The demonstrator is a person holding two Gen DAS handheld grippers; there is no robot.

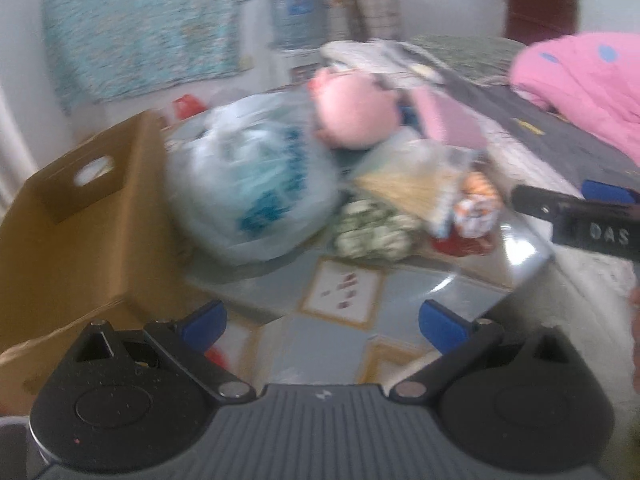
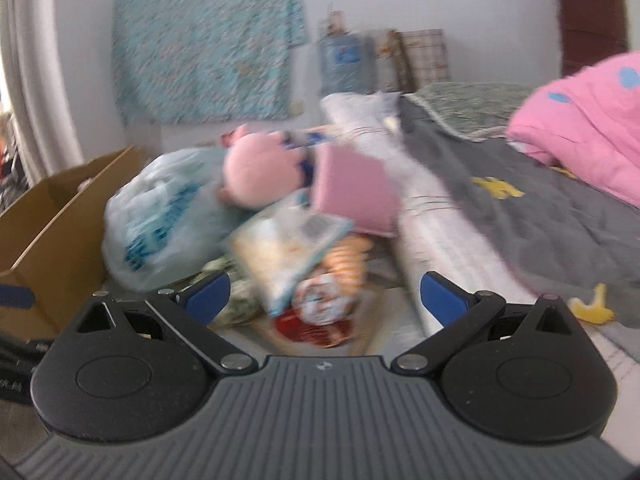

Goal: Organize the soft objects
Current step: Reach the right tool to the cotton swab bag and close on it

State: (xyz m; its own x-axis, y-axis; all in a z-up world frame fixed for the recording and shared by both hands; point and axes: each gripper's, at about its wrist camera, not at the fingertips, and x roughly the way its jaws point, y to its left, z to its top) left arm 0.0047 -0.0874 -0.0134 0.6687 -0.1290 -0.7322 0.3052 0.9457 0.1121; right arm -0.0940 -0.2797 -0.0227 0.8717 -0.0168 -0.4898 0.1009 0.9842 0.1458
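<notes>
A pile of soft things lies on a small table: a white plastic bag with blue print [image 1: 256,184] [image 2: 160,212], a pink plush toy [image 1: 354,108] [image 2: 260,168], a pink cushion [image 1: 452,120] [image 2: 352,192], a clear packet [image 1: 412,184] [image 2: 288,248], a green patterned cloth [image 1: 372,228] and a small orange-white toy [image 1: 476,204] [image 2: 332,292]. My left gripper [image 1: 322,322] is open and empty, short of the pile. My right gripper [image 2: 324,298] is open and empty, close before the pile; it also shows in the left wrist view [image 1: 576,216]. Both views are blurred.
An open cardboard box [image 1: 80,216] [image 2: 52,220] stands left of the pile. A bed with a grey quilt [image 2: 540,208] and a pink blanket [image 1: 584,92] [image 2: 580,120] lies to the right. A teal cloth [image 1: 144,28] hangs on the back wall.
</notes>
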